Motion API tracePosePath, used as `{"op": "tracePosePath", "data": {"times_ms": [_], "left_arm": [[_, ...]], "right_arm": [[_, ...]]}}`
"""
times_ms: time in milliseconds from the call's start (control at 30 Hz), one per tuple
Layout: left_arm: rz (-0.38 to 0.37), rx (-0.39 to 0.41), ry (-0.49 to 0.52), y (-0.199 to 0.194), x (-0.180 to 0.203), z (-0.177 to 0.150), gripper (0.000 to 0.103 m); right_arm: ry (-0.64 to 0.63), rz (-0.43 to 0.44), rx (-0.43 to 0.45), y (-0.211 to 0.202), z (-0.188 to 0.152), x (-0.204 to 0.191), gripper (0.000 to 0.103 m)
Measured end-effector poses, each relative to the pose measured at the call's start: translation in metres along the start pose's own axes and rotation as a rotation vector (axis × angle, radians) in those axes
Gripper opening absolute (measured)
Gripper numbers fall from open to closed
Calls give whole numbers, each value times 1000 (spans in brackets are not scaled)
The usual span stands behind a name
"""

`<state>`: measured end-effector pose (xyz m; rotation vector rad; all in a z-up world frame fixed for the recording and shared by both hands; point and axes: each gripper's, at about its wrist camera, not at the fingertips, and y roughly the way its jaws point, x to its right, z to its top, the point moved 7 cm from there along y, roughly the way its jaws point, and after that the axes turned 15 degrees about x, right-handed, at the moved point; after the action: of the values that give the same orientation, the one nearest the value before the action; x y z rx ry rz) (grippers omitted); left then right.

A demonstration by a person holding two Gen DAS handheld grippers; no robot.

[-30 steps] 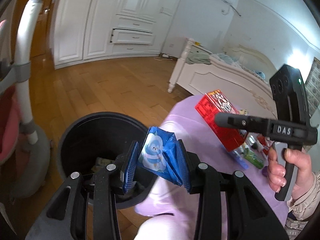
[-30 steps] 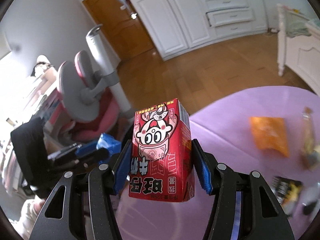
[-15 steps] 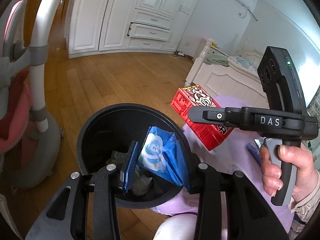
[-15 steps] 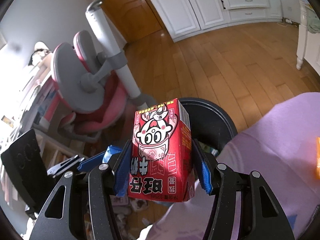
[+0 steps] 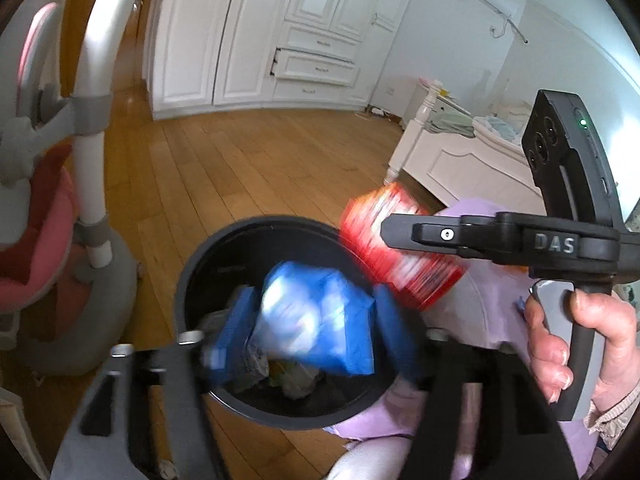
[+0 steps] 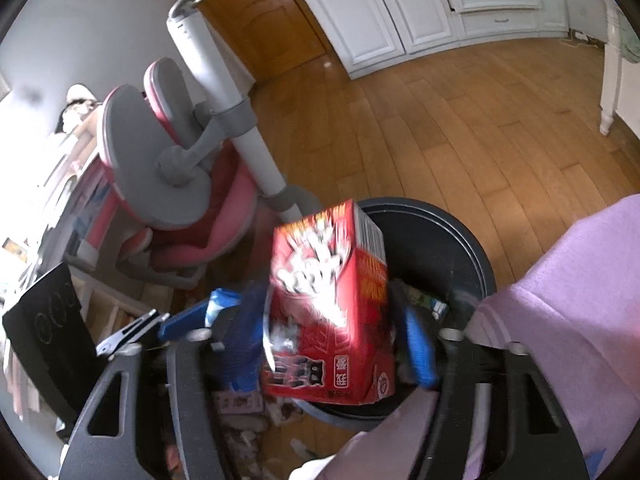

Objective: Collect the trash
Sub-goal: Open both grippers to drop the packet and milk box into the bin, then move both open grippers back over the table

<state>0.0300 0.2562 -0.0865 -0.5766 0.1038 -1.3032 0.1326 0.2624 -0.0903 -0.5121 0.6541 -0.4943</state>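
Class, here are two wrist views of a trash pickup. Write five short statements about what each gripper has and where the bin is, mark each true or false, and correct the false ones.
1. A blue packet sits between the left gripper fingers, above the bin. True.
2. The carton at the right gripper is green. False: it is red.
3. The bin is empty. False: trash already lies in it.
4. The bin stands on a wooden floor. True.
5. The bin is white. False: it is black.
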Motion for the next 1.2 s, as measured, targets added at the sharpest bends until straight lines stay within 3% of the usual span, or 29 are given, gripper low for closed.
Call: {"op": "tracePosePath", "data": {"times_ms": [233,533,900,1200], "left_arm": [[-22,25,17,-10,12,7,79],[-105,14,48,-12,54,3,82],[-262,-77,76,3,148,-33,82],[-329,-167,79,20,207,-66,82]], "right_arm": [[14,6,47,-22,8,7,80],[79,-18,125,-73,5,38,80],[142,-123,238,-161,-5,101,80],[163,-253,325,-236,-23,155,80]]}}
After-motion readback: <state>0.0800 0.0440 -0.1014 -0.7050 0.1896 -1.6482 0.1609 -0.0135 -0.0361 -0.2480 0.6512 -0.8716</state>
